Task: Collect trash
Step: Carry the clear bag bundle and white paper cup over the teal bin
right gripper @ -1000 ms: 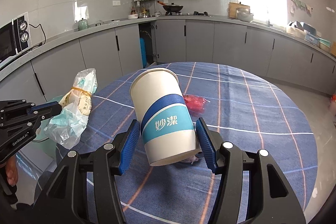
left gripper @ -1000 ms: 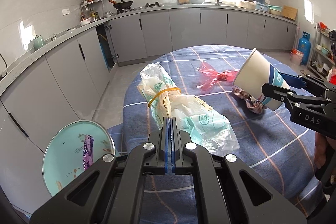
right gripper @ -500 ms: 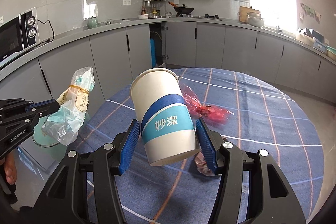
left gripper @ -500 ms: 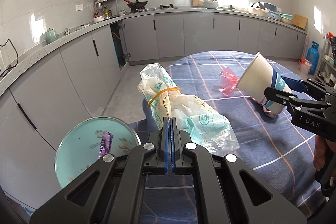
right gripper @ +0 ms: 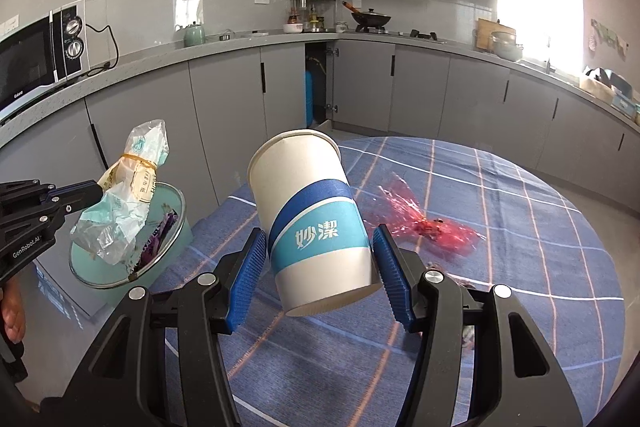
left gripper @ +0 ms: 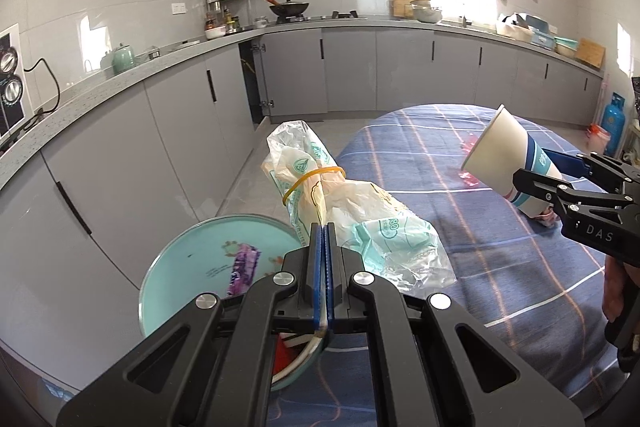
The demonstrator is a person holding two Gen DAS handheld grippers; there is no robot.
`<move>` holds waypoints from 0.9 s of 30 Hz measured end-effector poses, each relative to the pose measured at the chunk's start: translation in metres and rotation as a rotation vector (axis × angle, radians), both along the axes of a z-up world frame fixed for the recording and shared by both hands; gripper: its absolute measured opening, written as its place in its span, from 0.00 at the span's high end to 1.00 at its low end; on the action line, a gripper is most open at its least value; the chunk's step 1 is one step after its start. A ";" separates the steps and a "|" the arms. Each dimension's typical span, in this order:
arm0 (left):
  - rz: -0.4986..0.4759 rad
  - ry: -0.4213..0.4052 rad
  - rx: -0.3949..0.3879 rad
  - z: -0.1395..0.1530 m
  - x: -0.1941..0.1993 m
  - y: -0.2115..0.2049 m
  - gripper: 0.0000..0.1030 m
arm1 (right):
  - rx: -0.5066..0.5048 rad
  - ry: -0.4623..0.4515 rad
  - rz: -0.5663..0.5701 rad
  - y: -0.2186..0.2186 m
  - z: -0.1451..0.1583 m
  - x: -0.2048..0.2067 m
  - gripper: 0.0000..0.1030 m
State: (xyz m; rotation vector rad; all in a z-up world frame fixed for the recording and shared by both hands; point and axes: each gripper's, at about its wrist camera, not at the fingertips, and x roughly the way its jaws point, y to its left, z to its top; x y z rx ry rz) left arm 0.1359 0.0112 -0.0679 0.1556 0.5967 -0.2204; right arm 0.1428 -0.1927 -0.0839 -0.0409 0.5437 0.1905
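The crinkled clear plastic bag (left gripper: pixel 360 219) looks glossy; the white-and-blue paper cup (right gripper: pixel 316 227) matt; the blue checked tablecloth (right gripper: pixel 500 307) woven.

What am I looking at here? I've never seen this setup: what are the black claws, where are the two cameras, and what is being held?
There is no robot. A person holds a black two-finger gripper in each hand, and each gripper carries a wide-angle camera looking out along its fingers.

The left camera view shows the left gripper shut on a crumpled plastic bag, held over a pale green trash bin beside the table. A purple wrapper already lies in the bin.

The right camera view shows the right gripper clamping a white and blue paper cup, tilted, above the round table with its blue checked cloth. A red cellophane wrapper lies on the cloth.
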 end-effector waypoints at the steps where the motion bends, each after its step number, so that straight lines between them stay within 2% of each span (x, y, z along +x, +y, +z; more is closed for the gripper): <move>1: 0.005 0.001 -0.001 0.000 0.000 0.003 0.98 | 0.000 0.000 0.004 0.002 0.000 0.001 0.46; 27: 0.130 0.006 0.039 -0.002 0.000 0.072 0.98 | -0.011 0.008 0.140 0.072 0.002 0.023 0.46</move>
